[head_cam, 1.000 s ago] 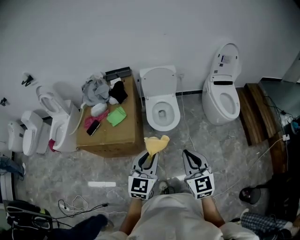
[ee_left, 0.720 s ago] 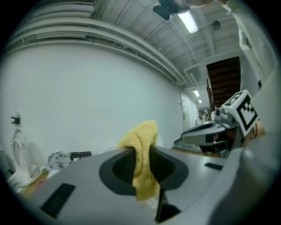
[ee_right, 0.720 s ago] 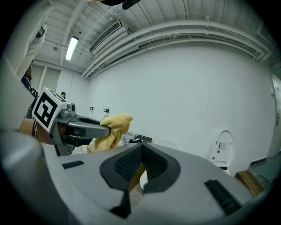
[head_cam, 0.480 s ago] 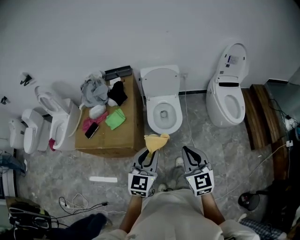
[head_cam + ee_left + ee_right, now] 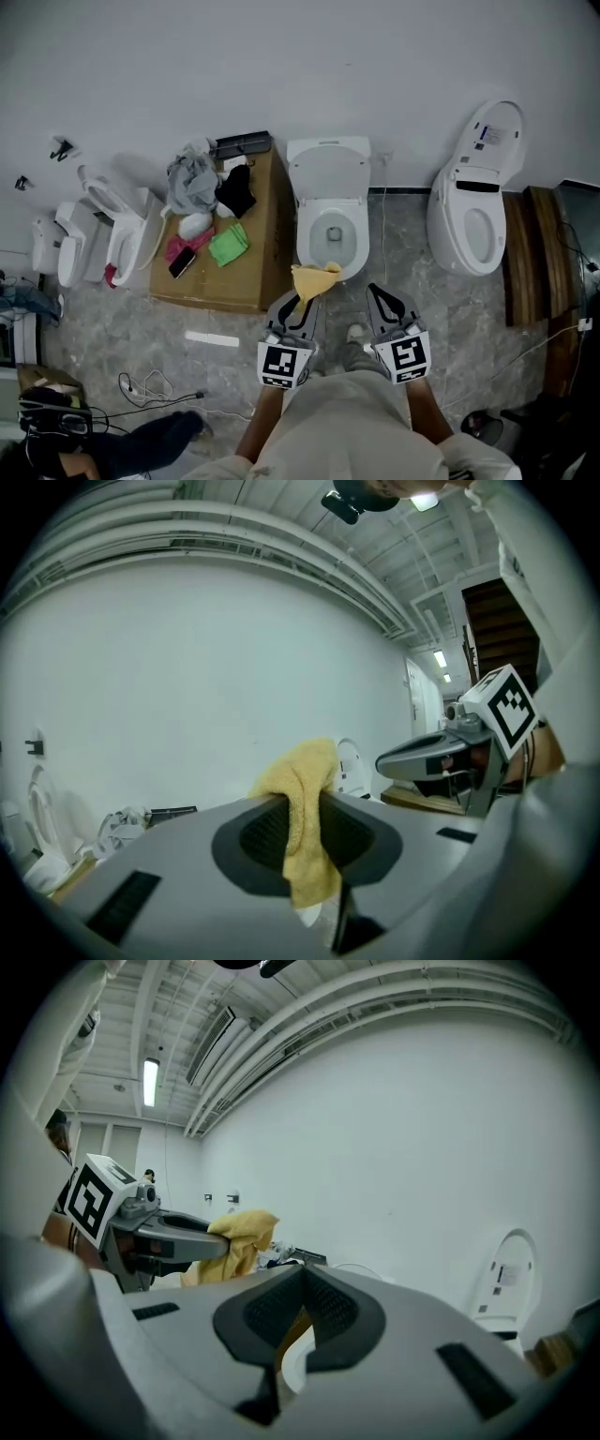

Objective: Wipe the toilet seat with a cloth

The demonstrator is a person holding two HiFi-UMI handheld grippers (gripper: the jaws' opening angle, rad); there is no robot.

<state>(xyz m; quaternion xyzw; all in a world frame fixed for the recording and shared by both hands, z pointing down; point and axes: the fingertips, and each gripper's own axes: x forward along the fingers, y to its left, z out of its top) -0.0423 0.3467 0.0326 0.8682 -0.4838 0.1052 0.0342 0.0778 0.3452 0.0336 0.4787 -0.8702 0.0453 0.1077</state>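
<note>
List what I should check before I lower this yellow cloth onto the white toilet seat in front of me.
1. Yellow terry cloth clamped in left gripper: ok, jaws shut on it.
2. Right gripper free: ok, shut on nothing.
3. White toilet lid raised: ok.
4. White toilet seat ring exposed: ok.
5. Cloth touching the seat: not ok, it looks held up near the front rim.
6. Where the seat is dirty: cannot tell.
</note>
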